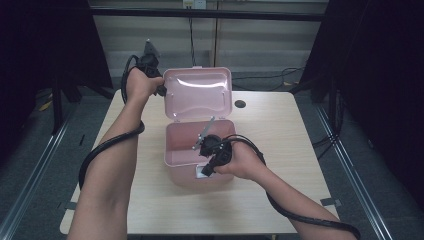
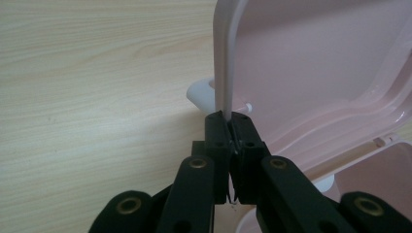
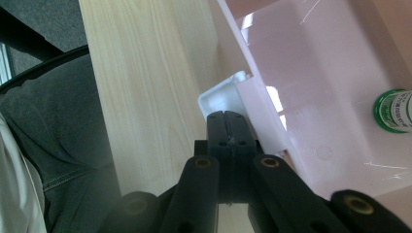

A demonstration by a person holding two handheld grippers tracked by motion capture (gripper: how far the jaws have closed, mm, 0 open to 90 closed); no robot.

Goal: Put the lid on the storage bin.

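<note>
The box [image 1: 200,152] sits mid-table [image 1: 280,150], its lid [image 1: 198,93] raised behind, a bottle [image 3: 394,111] inside.

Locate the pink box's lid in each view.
High view: lid stands open, top centre, behind the box.
Left gripper view: lid at upper right, edge pinched in the jaws.
Right gripper view: not in it.
Shared landmark: the wooden table.
</note>
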